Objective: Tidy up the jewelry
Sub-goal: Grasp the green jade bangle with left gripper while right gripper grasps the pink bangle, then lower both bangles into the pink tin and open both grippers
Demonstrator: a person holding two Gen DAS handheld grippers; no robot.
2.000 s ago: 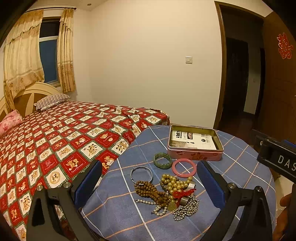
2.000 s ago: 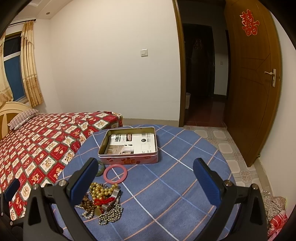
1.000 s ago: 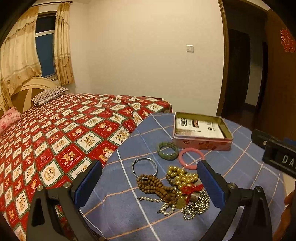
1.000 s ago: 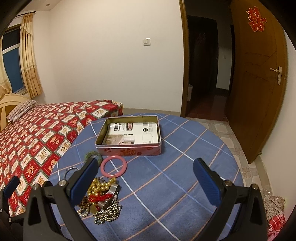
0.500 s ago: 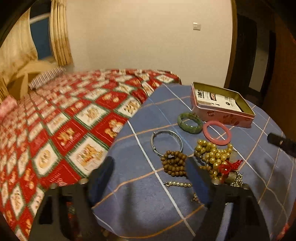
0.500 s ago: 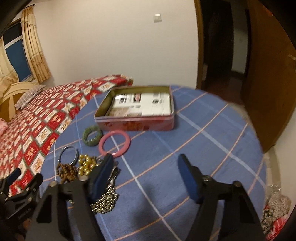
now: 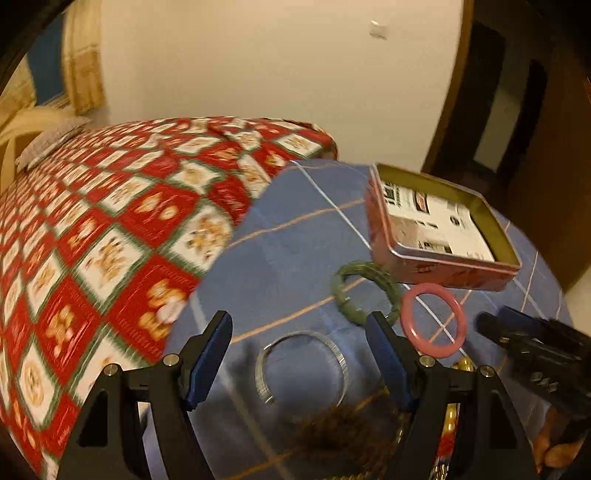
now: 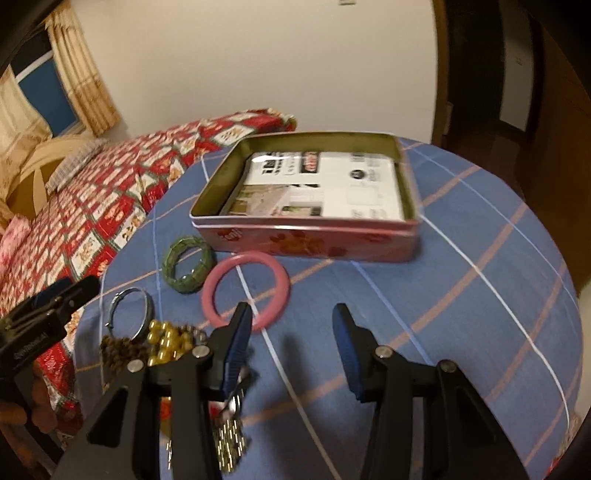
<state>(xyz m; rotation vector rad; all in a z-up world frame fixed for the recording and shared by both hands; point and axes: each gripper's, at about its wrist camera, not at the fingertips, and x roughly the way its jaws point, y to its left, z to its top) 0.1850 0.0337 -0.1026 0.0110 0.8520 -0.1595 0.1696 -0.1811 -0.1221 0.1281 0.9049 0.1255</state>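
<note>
Hovering left tool (image 7: 299,354) — spread over silver bangle (image 7: 301,365), right tool (image 8: 291,332) beside.

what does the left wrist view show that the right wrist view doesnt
Only the left wrist view shows the open left gripper straddling the silver bangle, and the wall light switch.

Only the right wrist view shows the gold bead strand, the silver ball chain, the open right gripper over bare blue checked tablecloth, and the pink pillow.

Both show the pink tin, green bangle, pink bangle, wooden bead strand and the red patterned bed.
</note>
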